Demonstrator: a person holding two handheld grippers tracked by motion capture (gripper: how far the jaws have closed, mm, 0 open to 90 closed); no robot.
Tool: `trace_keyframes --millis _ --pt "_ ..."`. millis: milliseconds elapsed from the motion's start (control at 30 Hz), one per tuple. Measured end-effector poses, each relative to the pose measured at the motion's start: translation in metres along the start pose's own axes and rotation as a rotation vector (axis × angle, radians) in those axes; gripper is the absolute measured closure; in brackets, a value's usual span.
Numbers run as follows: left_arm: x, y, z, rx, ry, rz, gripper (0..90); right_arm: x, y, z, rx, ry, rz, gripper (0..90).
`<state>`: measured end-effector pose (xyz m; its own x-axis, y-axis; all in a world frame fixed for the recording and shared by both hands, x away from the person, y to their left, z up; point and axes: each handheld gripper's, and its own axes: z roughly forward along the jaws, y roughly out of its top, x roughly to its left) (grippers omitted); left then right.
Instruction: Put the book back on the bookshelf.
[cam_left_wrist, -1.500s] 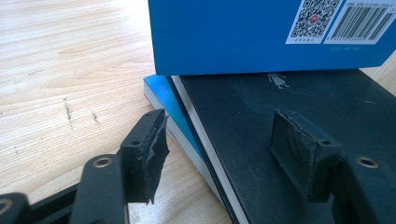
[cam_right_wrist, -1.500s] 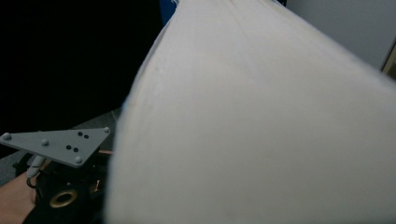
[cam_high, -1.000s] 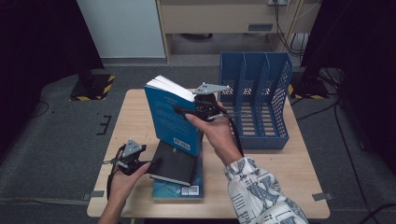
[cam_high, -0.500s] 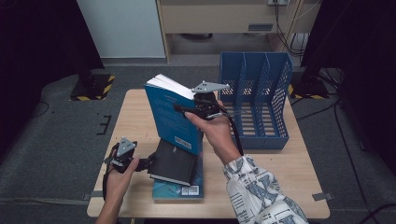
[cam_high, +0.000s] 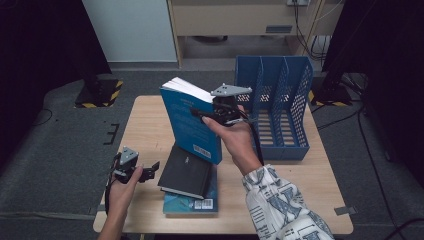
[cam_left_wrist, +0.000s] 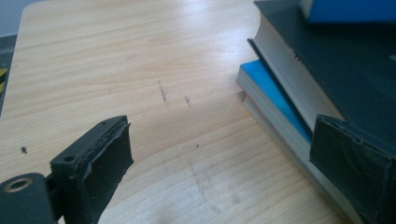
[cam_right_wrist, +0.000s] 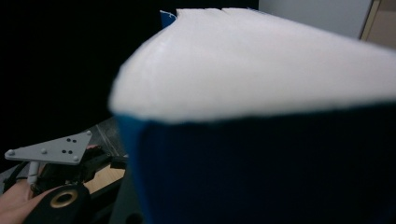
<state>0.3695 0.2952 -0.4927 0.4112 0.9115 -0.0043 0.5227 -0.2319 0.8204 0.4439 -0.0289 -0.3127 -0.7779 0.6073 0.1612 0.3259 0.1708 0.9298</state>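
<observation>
My right gripper (cam_high: 201, 114) is shut on a thick blue book (cam_high: 190, 125) and holds it upright above the table, pages up. Up close in the right gripper view, the book's white page edge (cam_right_wrist: 261, 70) and dark blue cover (cam_right_wrist: 261, 172) sit right before the camera. My left gripper (cam_high: 150, 170) is open near the table's front left, just left of a black book (cam_high: 187, 172). That book lies on a flat blue book (cam_high: 190, 205). The left gripper view has its jaws wide apart (cam_left_wrist: 224, 172), with the black book (cam_left_wrist: 336, 60) and the blue book (cam_left_wrist: 275, 88) beside the right jaw.
A blue slotted file rack (cam_high: 280, 110) stands at the table's right rear, close to the held book. The wooden tabletop (cam_high: 145, 125) is bare on the left. The table's front edge runs just below the stacked books.
My left gripper has drawn a little to the left, away from the black book. The right gripper and the upright blue book have barely moved.
</observation>
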Motion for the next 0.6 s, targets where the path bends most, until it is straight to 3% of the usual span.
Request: trace_keyframes --millis 400,600 --pt "0.016 -0.007 0.005 0.032 0.084 -0.038 5.5 -0.006 0.013 -0.032 -0.028 -0.036 0.01 61.0" --pt "0.023 -0.012 0.009 0.06 0.091 -0.06 5.7 -0.013 0.017 -0.051 -0.041 -0.067 0.024 61.0"
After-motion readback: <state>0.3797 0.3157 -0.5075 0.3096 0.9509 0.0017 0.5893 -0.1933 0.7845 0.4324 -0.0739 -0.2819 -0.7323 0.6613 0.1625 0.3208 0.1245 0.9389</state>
